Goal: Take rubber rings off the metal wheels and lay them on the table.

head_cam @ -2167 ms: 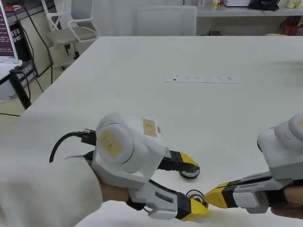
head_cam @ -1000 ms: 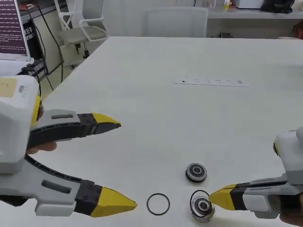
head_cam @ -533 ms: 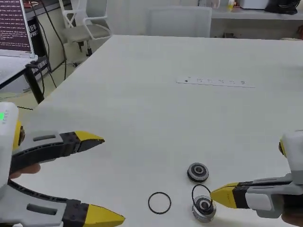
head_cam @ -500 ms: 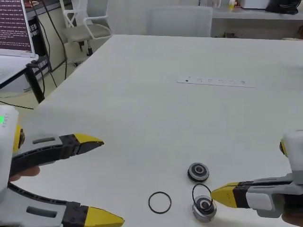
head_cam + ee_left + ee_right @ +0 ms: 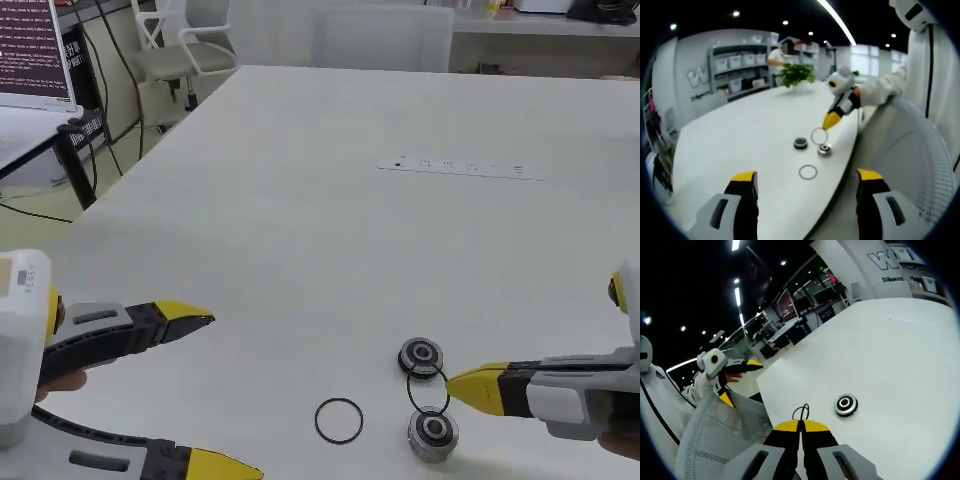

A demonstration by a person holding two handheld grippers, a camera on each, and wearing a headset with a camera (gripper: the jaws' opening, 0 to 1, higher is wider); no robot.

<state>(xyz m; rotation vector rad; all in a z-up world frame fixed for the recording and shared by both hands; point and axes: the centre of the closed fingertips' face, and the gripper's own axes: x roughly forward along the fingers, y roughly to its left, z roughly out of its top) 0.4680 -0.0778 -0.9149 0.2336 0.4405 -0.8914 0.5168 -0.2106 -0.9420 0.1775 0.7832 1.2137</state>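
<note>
Two small metal wheels sit near the table's front edge: the far wheel has a dark band, the near wheel looks bare. One black rubber ring lies flat to their left. My right gripper is shut on a second ring, held up between the wheels. My left gripper stands wide open and empty, well left of the wheels.
A flush socket strip sits in the white table farther back. A monitor and office chairs stand beyond the left edge. The wheels lie close to the near table edge.
My left gripper came off the wheels, opened and drew back left, leaving a ring on the table. My right gripper has lifted its ring up off the near wheel.
</note>
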